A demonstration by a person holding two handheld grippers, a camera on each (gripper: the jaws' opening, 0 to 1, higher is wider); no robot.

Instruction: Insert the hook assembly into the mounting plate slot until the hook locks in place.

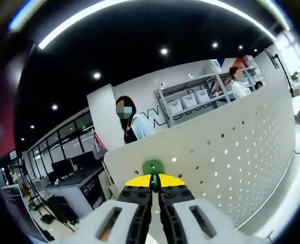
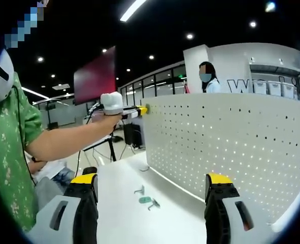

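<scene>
Left gripper (image 1: pixel 155 179) clamped on small green plastic hook (image 1: pixel 153 166) at white perforated metal pegboard (image 1: pixel 231 147) top edge; right gripper (image 2: pixel 151 189) wide open above white table (image 2: pixel 129 213).

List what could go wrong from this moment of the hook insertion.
1. The left gripper pinches the green hook at the pegboard near its top edge; a tilted approach may miss the holes.
2. The right gripper hangs open, not bracing the board, which may shift.
3. Spare hooks lie loose on the table.
</scene>
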